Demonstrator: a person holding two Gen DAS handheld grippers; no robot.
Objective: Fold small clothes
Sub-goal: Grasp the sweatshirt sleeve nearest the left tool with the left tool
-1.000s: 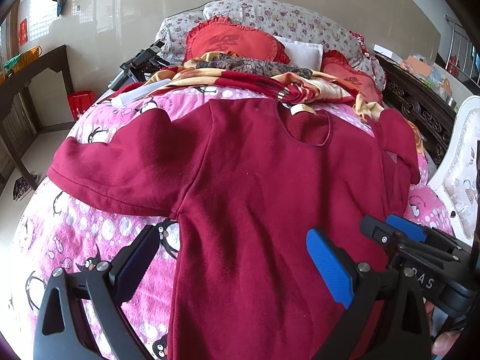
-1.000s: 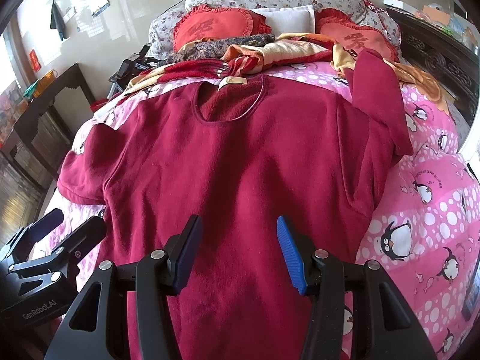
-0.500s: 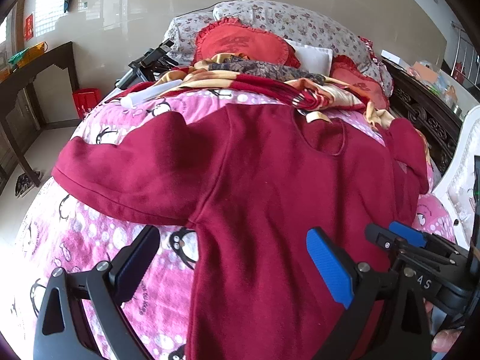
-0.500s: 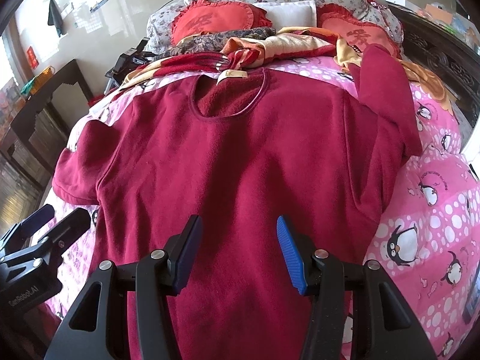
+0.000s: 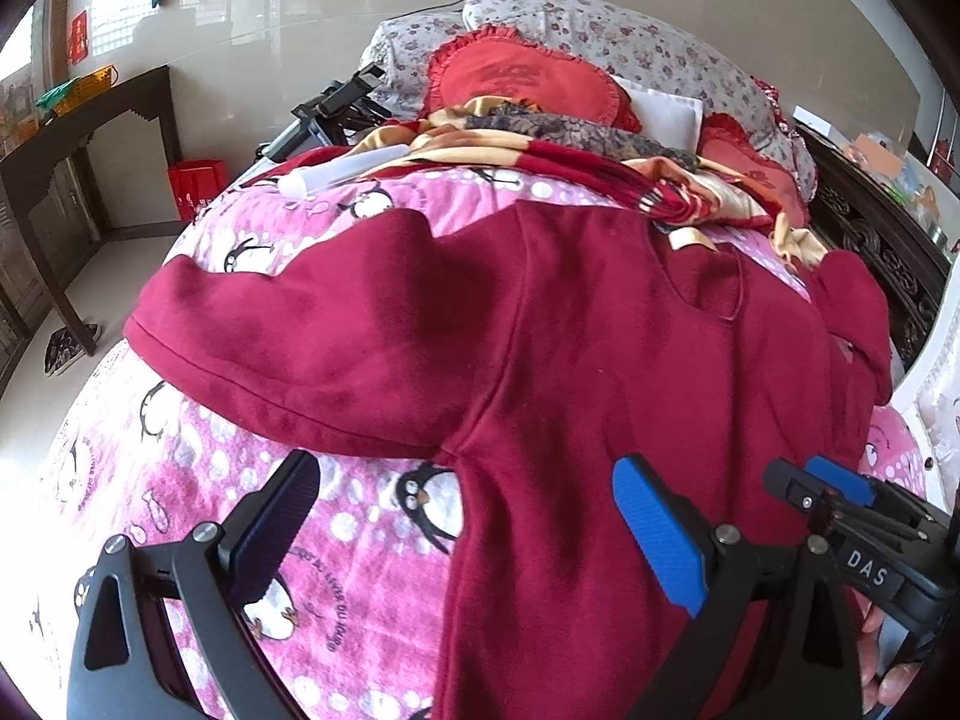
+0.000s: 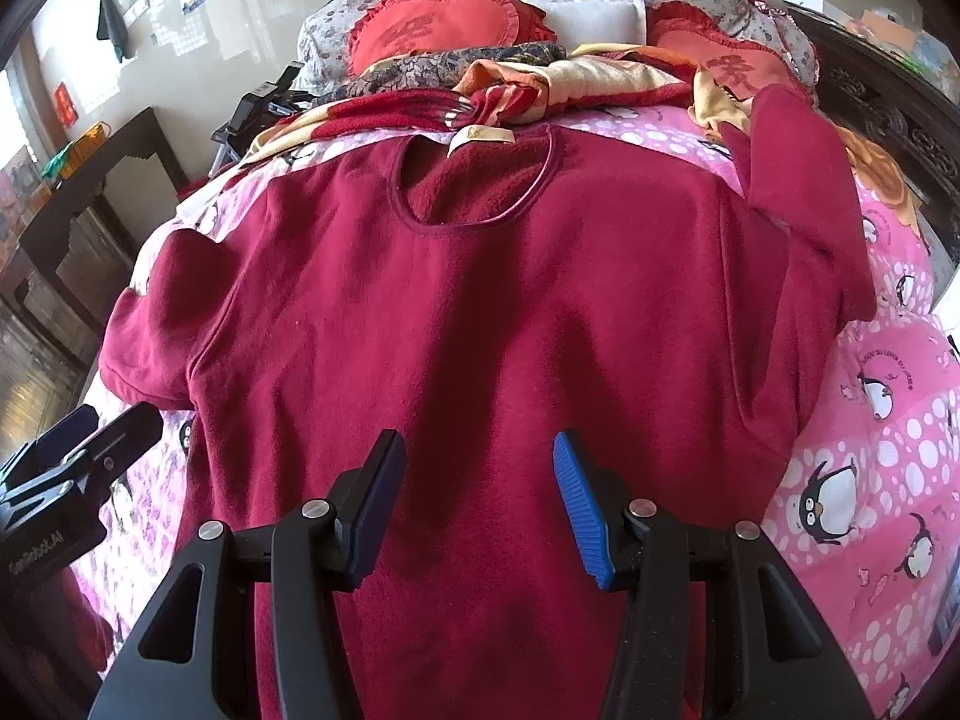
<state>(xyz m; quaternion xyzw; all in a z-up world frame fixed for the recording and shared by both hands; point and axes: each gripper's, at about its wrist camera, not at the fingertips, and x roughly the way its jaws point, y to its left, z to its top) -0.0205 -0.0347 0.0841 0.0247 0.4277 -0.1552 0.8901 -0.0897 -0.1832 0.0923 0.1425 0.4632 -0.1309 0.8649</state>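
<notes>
Above the red sweater (image 6: 480, 312) (spread flat), left gripper (image 5: 465, 525) and right gripper (image 6: 477, 501) hold jaws apart, empty.

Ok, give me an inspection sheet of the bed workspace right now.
Surface: pink penguin quilt, rumpled.
Job's things: red top spread out flat, neck away from the grippers, one sleeve lying angled up toward the pillows.
Clutter: striped blanket, red cushions, white tube.
Grippers: left gripper open over the top's side edge; right gripper open over its lower middle.
Cables: nothing seen.
Surroundings: dark side table, red bin.
</notes>
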